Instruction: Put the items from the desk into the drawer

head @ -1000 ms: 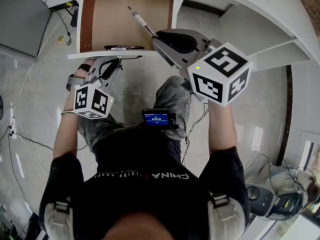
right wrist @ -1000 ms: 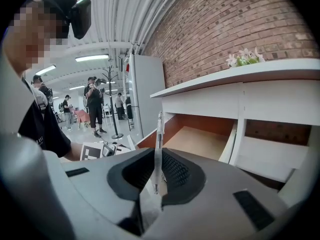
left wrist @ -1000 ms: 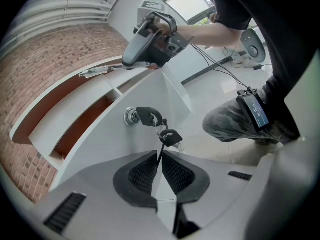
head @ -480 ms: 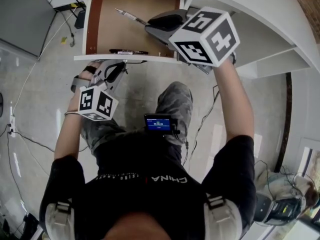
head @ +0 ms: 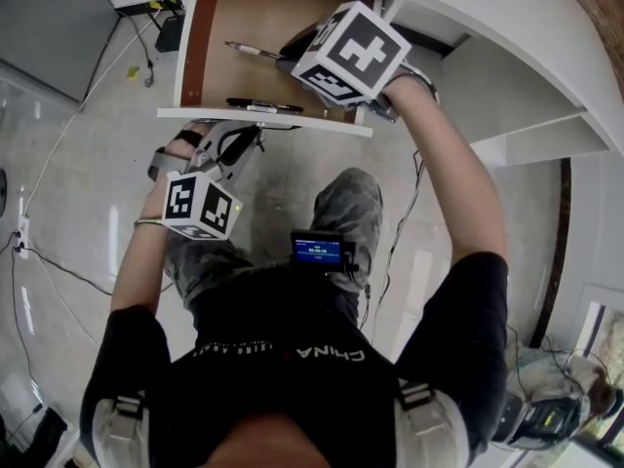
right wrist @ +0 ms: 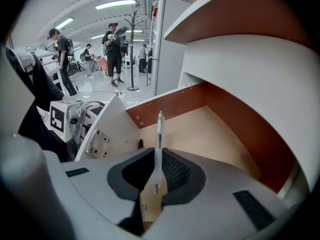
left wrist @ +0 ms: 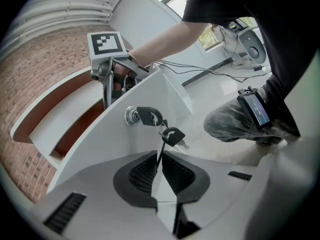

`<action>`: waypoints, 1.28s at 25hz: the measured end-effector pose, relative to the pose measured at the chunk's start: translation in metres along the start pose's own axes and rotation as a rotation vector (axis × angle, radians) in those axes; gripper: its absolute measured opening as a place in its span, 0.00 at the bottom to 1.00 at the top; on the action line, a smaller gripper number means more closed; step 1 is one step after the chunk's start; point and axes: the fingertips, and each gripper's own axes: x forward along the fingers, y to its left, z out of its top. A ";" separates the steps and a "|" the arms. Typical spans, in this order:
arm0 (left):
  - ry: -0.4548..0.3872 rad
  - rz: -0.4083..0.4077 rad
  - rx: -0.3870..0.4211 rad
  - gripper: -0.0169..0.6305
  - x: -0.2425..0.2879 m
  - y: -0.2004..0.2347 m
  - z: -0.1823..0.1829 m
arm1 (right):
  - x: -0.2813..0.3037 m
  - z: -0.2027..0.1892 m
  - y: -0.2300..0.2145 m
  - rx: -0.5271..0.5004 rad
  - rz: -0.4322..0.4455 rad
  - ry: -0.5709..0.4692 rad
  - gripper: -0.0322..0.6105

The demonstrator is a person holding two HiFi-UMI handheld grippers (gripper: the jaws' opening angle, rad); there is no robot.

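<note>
The drawer (head: 210, 27) stands pulled out, its brown bottom mostly bare. My right gripper (head: 290, 55) hangs over it, shut on a clear pen (head: 252, 50) that sticks out leftward above the drawer bottom. In the right gripper view the pen (right wrist: 159, 134) points up from between the pads, into the drawer (right wrist: 200, 134). My left gripper (head: 237, 144) sits below the drawer's white front (left wrist: 100, 149). It is shut on a thin black cord (left wrist: 160, 156) that hangs from the keys (left wrist: 171, 135) in the lock (left wrist: 132, 116). A slim dark thing (head: 263, 105) lies along the drawer's front wall.
The white desk's shelves (head: 507, 86) run along the right of the drawer. A small screen (head: 317, 252) sits at the person's waist, above their knees. Cables (head: 58, 271) lie on the floor at the left. Several people and a coat stand (right wrist: 132, 49) are far off.
My right gripper has swung left and deeper over the drawer with the pen, rolling as it went. The left gripper has stayed at the drawer front.
</note>
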 end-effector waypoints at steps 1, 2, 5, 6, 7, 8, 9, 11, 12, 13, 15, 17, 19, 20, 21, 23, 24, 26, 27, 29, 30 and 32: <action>-0.001 0.000 0.000 0.08 0.000 0.000 0.000 | 0.006 -0.002 -0.001 0.002 0.003 0.010 0.13; -0.003 0.000 0.000 0.08 0.000 0.000 0.000 | 0.011 -0.003 -0.002 0.007 0.004 0.017 0.13; -0.005 0.001 0.000 0.08 0.000 0.000 0.000 | 0.023 -0.005 -0.005 0.035 0.013 0.033 0.13; -0.005 0.001 0.000 0.08 0.000 0.000 -0.001 | 0.027 -0.006 -0.006 0.043 0.018 0.042 0.13; -0.005 0.001 0.000 0.08 0.000 0.000 -0.001 | 0.030 -0.007 -0.006 0.048 0.023 0.053 0.13; -0.006 0.002 0.000 0.08 0.001 0.000 -0.001 | 0.034 -0.008 -0.005 0.049 0.028 0.065 0.13; -0.006 0.002 0.000 0.08 0.001 0.000 -0.001 | 0.037 -0.009 -0.004 0.049 0.033 0.079 0.13; -0.007 0.002 -0.001 0.08 0.001 0.000 -0.001 | 0.044 -0.014 -0.003 0.043 0.041 0.115 0.13; -0.008 0.001 -0.002 0.08 0.001 0.000 -0.001 | 0.048 -0.016 -0.003 0.041 0.044 0.134 0.13; -0.009 0.001 -0.003 0.08 0.001 0.000 -0.001 | 0.052 -0.018 -0.003 0.042 0.047 0.151 0.13; -0.010 0.000 -0.005 0.08 0.001 0.000 -0.001 | 0.057 -0.021 -0.003 0.050 0.053 0.174 0.13; -0.010 -0.001 -0.004 0.08 0.001 0.000 -0.001 | 0.061 -0.022 -0.003 0.056 0.056 0.182 0.13; -0.009 -0.002 -0.003 0.08 0.001 0.000 -0.001 | 0.065 -0.023 -0.002 0.055 0.057 0.189 0.13; -0.008 -0.002 -0.004 0.08 0.001 0.000 -0.002 | 0.067 -0.024 -0.003 0.056 0.058 0.192 0.13; -0.007 -0.002 -0.004 0.08 0.001 0.000 -0.002 | 0.070 -0.025 -0.003 0.059 0.058 0.195 0.13; -0.008 -0.003 -0.004 0.08 0.001 0.000 -0.001 | 0.073 -0.027 -0.005 0.068 0.058 0.204 0.13; -0.009 -0.003 -0.004 0.08 0.001 0.000 -0.001 | 0.075 -0.029 -0.006 0.071 0.056 0.209 0.13; -0.008 -0.004 -0.004 0.08 0.001 0.000 -0.001 | 0.078 -0.031 -0.007 0.071 0.055 0.219 0.13; -0.008 -0.003 -0.005 0.08 0.001 0.000 -0.001 | 0.080 -0.032 -0.007 0.069 0.054 0.223 0.13; -0.008 -0.003 -0.006 0.08 0.001 0.000 -0.001 | 0.082 -0.034 -0.006 0.061 0.049 0.234 0.13; -0.008 -0.004 -0.007 0.08 0.001 0.000 -0.001 | 0.082 -0.035 -0.006 0.058 0.046 0.239 0.13; -0.006 -0.004 -0.007 0.08 0.000 0.000 -0.001 | 0.083 -0.035 -0.006 0.057 0.044 0.243 0.13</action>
